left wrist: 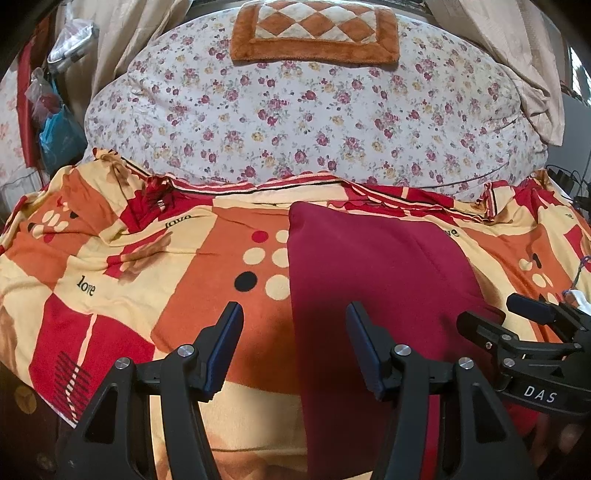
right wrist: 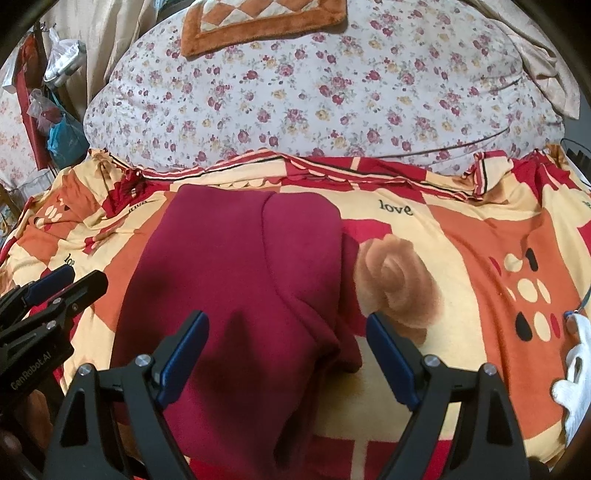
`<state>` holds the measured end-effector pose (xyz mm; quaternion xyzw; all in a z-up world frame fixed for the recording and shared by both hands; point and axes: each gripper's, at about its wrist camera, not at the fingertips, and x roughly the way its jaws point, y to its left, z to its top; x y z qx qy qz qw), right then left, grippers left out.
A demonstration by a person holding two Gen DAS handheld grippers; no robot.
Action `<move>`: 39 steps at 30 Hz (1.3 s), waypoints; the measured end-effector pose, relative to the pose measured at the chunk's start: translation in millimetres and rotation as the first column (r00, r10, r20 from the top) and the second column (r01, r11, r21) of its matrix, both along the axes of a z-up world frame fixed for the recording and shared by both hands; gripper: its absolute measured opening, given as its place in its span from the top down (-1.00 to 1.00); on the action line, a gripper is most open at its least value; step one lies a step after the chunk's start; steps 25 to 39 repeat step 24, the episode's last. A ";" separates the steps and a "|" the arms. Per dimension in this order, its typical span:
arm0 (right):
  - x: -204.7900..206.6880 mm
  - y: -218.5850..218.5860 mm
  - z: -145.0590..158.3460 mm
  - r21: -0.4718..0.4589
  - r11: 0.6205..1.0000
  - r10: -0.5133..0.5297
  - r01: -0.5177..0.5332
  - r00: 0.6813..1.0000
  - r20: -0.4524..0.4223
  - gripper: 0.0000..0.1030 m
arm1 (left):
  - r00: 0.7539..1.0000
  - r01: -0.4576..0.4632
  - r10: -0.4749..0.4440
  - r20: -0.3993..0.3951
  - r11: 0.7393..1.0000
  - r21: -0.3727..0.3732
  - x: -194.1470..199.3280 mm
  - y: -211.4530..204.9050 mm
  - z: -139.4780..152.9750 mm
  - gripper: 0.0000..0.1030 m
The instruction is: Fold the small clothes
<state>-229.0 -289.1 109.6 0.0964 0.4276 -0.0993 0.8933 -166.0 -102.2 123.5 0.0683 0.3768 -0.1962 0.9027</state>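
Observation:
A dark red garment (left wrist: 376,273) lies folded lengthwise on the patterned orange, red and cream bedsheet (left wrist: 147,280). It also shows in the right wrist view (right wrist: 240,280), with a folded flap along its right side. My left gripper (left wrist: 293,314) is open and empty, hovering over the garment's near left edge. My right gripper (right wrist: 288,325) is open and empty, above the garment's near right part. The right gripper also shows in the left wrist view (left wrist: 517,317), and the left gripper in the right wrist view (right wrist: 70,280).
A floral quilt (left wrist: 295,118) is piled behind the sheet, with a brown checked cushion (left wrist: 314,29) on top. Plastic bags (left wrist: 55,122) hang at the far left. A white cloth (right wrist: 576,369) lies at the sheet's right edge.

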 end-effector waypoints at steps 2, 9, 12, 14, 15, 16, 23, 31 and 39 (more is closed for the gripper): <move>1.4 0.0 -1.2 0.002 1.000 0.001 -0.001 1.000 -0.003 -0.74 | 1.000 0.001 -0.001 0.000 1.000 0.002 0.5 -0.7 -0.3 0.28; 4.6 -0.8 -2.7 0.002 1.000 0.001 -0.001 1.000 -0.010 -0.74 | 1.000 0.005 -0.005 -0.007 1.000 0.003 2.4 -3.3 -2.3 0.28; 5.7 -1.4 -2.5 0.004 1.000 0.001 -0.001 1.000 -0.012 -0.74 | 1.000 0.009 -0.009 -0.011 1.000 0.002 3.5 -5.2 -4.1 0.28; 7.9 -3.0 -3.3 0.003 1.000 0.000 0.000 1.000 -0.014 -0.74 | 1.000 0.014 -0.014 -0.014 1.000 0.000 5.1 -7.6 -4.9 0.28; 8.8 -3.4 -3.5 0.004 1.000 -0.001 0.001 1.000 -0.015 -0.74 | 1.000 0.018 -0.018 -0.013 1.000 -0.002 5.8 -7.8 -5.5 0.28; 9.8 -4.3 -3.9 0.006 1.000 0.000 0.000 1.000 -0.016 -0.74 | 1.000 0.022 -0.022 -0.013 1.000 -0.006 6.1 -7.9 -5.5 0.28; 12.0 -13.2 -6.4 0.005 1.000 -0.015 0.015 1.000 -0.019 -0.74 | 0.999 -0.005 0.003 -0.037 0.999 -0.054 25.4 8.6 -7.8 0.28; 12.1 -16.3 -6.1 0.005 1.000 -0.018 0.018 1.000 -0.018 -0.74 | 0.999 -0.017 0.014 -0.039 0.998 -0.053 29.3 11.9 -8.7 0.28; 12.1 -16.3 -6.1 0.005 1.000 -0.018 0.018 1.000 -0.018 -0.74 | 0.999 -0.017 0.014 -0.039 0.998 -0.053 29.3 11.9 -8.7 0.28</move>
